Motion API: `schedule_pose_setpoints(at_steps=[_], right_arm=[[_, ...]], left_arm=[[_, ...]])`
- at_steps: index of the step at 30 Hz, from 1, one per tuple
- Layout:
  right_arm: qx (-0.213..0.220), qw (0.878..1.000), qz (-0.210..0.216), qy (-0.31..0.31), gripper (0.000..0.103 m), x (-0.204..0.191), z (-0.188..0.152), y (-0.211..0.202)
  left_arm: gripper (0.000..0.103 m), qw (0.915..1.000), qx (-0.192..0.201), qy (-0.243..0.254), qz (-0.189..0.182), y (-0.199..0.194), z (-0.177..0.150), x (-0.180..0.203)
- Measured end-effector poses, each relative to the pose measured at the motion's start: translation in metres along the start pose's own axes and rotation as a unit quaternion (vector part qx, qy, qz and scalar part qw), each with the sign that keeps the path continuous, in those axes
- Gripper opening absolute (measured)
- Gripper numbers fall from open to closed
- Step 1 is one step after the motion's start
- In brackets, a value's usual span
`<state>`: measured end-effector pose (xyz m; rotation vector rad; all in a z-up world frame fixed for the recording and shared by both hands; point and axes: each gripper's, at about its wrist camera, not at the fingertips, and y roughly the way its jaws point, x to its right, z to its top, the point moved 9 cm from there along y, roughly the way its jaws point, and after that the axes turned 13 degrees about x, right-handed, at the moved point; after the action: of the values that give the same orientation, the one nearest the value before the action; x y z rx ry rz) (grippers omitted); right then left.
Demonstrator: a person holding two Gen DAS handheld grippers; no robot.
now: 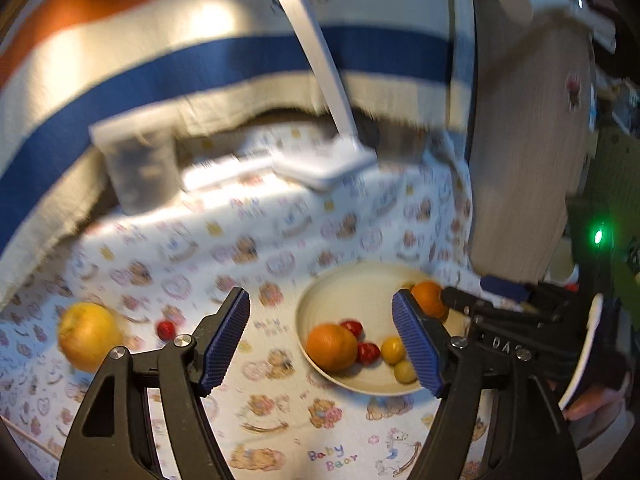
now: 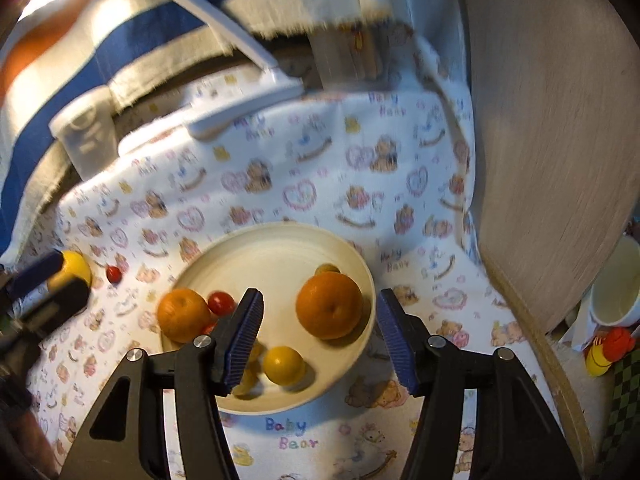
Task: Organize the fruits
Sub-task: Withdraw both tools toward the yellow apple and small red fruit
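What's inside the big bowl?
The bowl holds two oranges, red tomatoes and small yellow fruits. More may hide behind the right tongs.

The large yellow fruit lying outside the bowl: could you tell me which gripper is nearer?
Left gripper: the yellow fruit lies just left of it. Right gripper hovers over the bowl.

Both wrist views look down, close, sharing the bowl (image 1: pixel 308 312) (image 2: pixel 360 264).
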<state>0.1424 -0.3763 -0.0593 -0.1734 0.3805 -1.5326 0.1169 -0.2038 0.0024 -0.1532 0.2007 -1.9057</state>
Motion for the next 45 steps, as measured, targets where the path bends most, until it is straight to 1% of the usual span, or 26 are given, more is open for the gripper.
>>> schedule_pose_setpoints(at_steps=[2,4,7,9,11,13,16,17,18,20,21,23,24,25,28,30,34,36,39,42,45], right_arm=[[0.017,1.000,0.003,-0.005,0.060,-0.004,0.005,-0.006],[0.036,0.999,0.006,-0.009,0.061,-0.009,0.010,-0.012],[0.059,0.998,0.015,-0.006,0.064,-0.013,0.015,-0.020],[0.070,0.997,0.020,-0.009,0.065,-0.015,0.019,-0.025],[0.077,0.997,0.023,-0.013,0.066,-0.018,0.021,-0.028],[0.085,0.996,0.027,-0.011,0.066,-0.020,0.022,-0.031],[0.097,0.995,0.027,-0.016,0.066,-0.023,0.022,-0.033],[0.101,0.994,0.026,-0.017,0.068,-0.024,0.021,-0.034],[0.105,0.994,0.025,-0.017,0.072,-0.024,0.021,-0.034],[0.113,0.993,0.024,-0.017,0.076,-0.025,0.021,-0.035],[0.116,0.993,0.022,-0.018,0.077,-0.026,0.021,-0.035],[0.120,0.992,0.021,-0.022,0.079,-0.027,0.020,-0.035],[0.120,0.992,0.022,-0.024,0.083,-0.028,0.019,-0.035],[0.122,0.992,0.020,-0.027,0.085,-0.028,0.019,-0.034],[0.128,0.991,0.014,-0.032,0.087,-0.029,0.017,-0.033],[0.125,0.991,0.016,-0.035,0.090,-0.030,0.016,-0.032],[0.129,0.991,0.017,-0.036,0.094,-0.032,0.015,-0.032],[0.131,0.990,0.018,-0.040,0.102,-0.033,0.016,-0.032],[0.139,0.989,0.017,-0.041,0.102,-0.035,0.017,-0.035],[0.142,0.988,0.028,-0.047,0.102,-0.042,0.016,-0.038],[0.142,0.988,0.023,-0.057,0.102,-0.051,0.017,-0.036]], left_arm=[[0.072,0.9998,0.015,-0.005,0.008,-0.011,0.008,-0.009],[0.072,0.9995,0.024,0.002,0.020,-0.020,0.011,-0.019],[0.072,0.9983,0.043,0.012,0.038,-0.036,0.011,-0.037],[0.073,0.9973,0.051,0.011,0.052,-0.044,0.005,-0.052],[0.077,0.9962,0.059,0.006,0.064,-0.049,-0.003,-0.066],[0.077,0.9945,0.072,0.001,0.077,-0.053,-0.011,-0.080],[0.083,0.9928,0.085,-0.020,0.082,-0.054,-0.021,-0.096],[0.083,0.9927,0.085,-0.025,0.082,-0.054,-0.024,-0.099],[0.084,0.9930,0.084,-0.022,0.080,-0.052,-0.026,-0.101],[0.094,0.9922,0.084,-0.007,0.091,-0.052,-0.030,-0.104],[0.095,0.9915,0.085,0.001,0.098,-0.053,-0.032,-0.106],[0.096,0.9915,0.085,0.012,0.098,-0.053,-0.036,-0.104],[0.097,0.9915,0.085,0.015,0.097,-0.053,-0.037,-0.103],[0.103,0.9915,0.084,0.016,0.098,-0.052,-0.038,-0.103],[0.103,0.9920,0.078,-0.004,0.099,-0.050,-0.042,-0.105],[0.103,0.9928,0.069,-0.016,0.097,-0.047,-0.045,-0.108],[0.103,0.9916,0.067,-0.020,0.109,-0.048,-0.045,-0.116],[0.103,0.9910,0.069,-0.028,0.112,-0.050,-0.042,-0.121],[0.103,0.9894,0.071,-0.035,0.121,-0.056,-0.036,-0.130],[0.103,0.9878,0.069,-0.031,0.136,-0.061,-0.029,-0.141],[0.103,0.9862,0.063,-0.032,0.150,-0.064,-0.025,-0.156]])
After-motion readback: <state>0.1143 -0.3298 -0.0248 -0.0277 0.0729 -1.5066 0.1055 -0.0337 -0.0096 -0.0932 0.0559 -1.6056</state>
